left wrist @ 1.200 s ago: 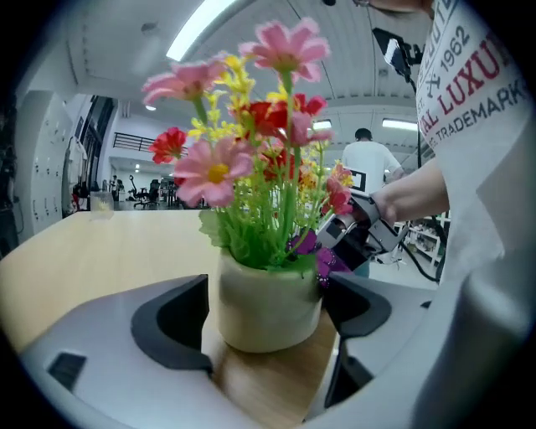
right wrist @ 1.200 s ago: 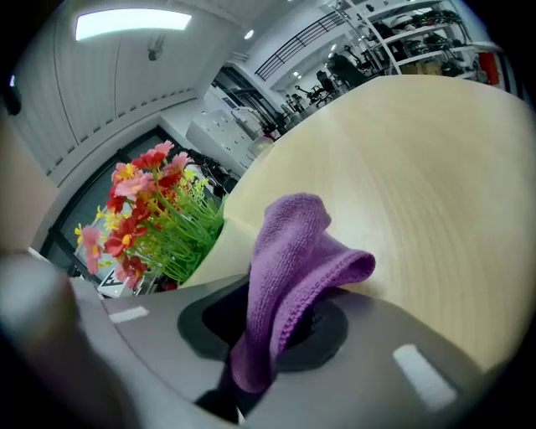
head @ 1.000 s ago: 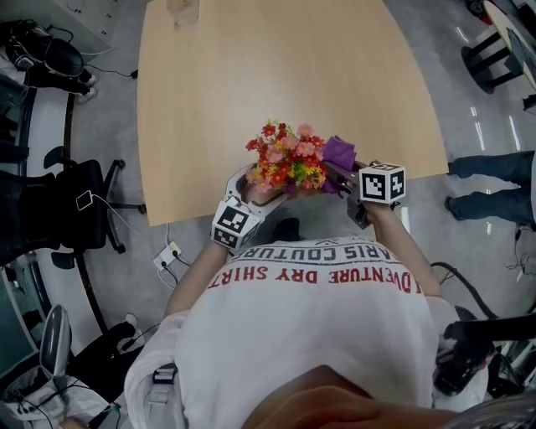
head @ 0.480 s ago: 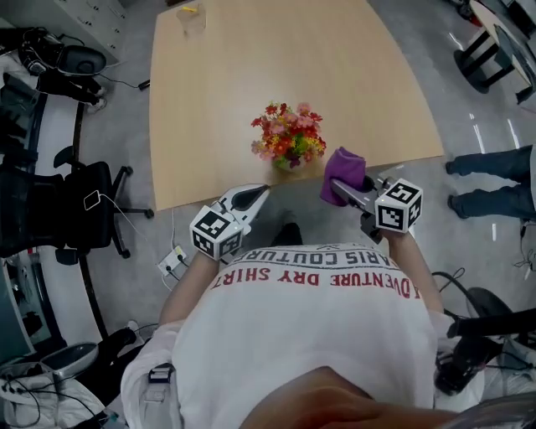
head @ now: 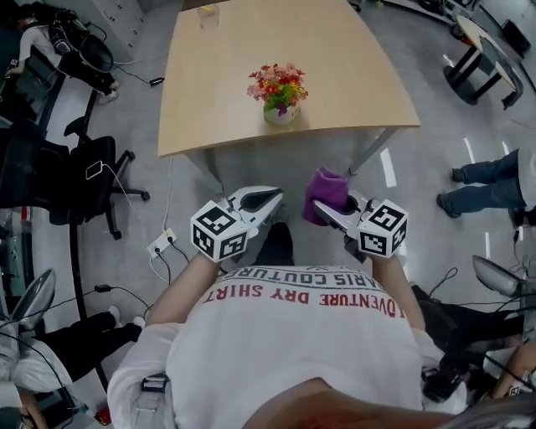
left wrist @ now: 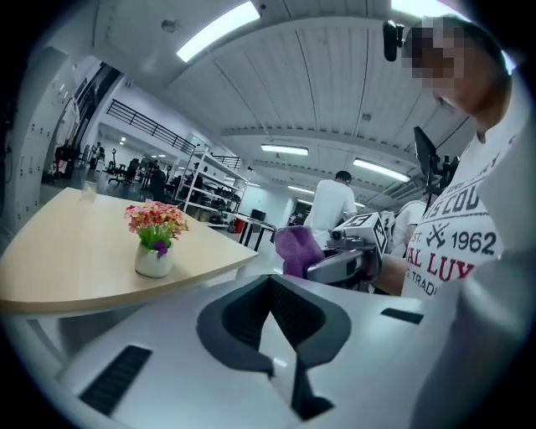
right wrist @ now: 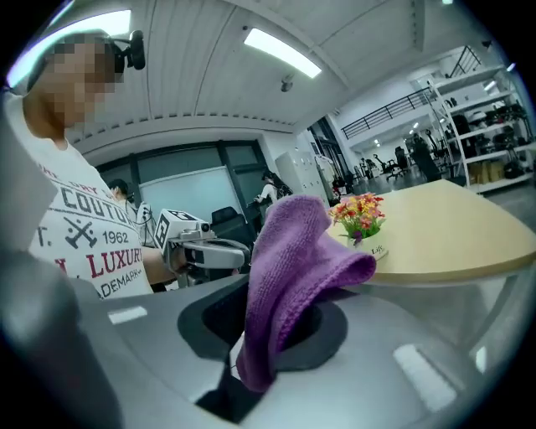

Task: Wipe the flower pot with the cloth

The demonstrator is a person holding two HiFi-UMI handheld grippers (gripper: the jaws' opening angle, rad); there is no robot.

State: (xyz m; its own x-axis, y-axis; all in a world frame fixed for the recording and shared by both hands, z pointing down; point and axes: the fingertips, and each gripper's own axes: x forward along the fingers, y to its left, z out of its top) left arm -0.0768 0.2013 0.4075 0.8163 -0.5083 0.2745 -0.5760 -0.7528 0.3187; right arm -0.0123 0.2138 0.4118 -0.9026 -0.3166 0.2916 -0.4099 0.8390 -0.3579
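Note:
The white flower pot (head: 280, 114) with red and yellow flowers stands near the front edge of the wooden table (head: 360, 75), well ahead of both grippers. My left gripper (head: 273, 197) hangs off the table over the floor, shut with nothing in it. My right gripper (head: 322, 209) is level with it and shut on the purple cloth (head: 325, 191), which droops over the jaws. In the left gripper view the pot (left wrist: 155, 261) is far to the left and the cloth (left wrist: 297, 250) is to the right. In the right gripper view the cloth (right wrist: 289, 276) hides the jaws, with the pot (right wrist: 368, 245) behind.
A black office chair (head: 50, 180) stands left of the table. A small cup (head: 208, 17) sits at the table's far edge. A person's legs (head: 486, 180) are on the right, another table (head: 477, 42) at the top right, and a power strip with cables (head: 163, 245) lies on the floor.
Both grippers have drawn back from the pot, off the table and over the floor. The left gripper let go of the pot and shut. The cloth came along in the right gripper.

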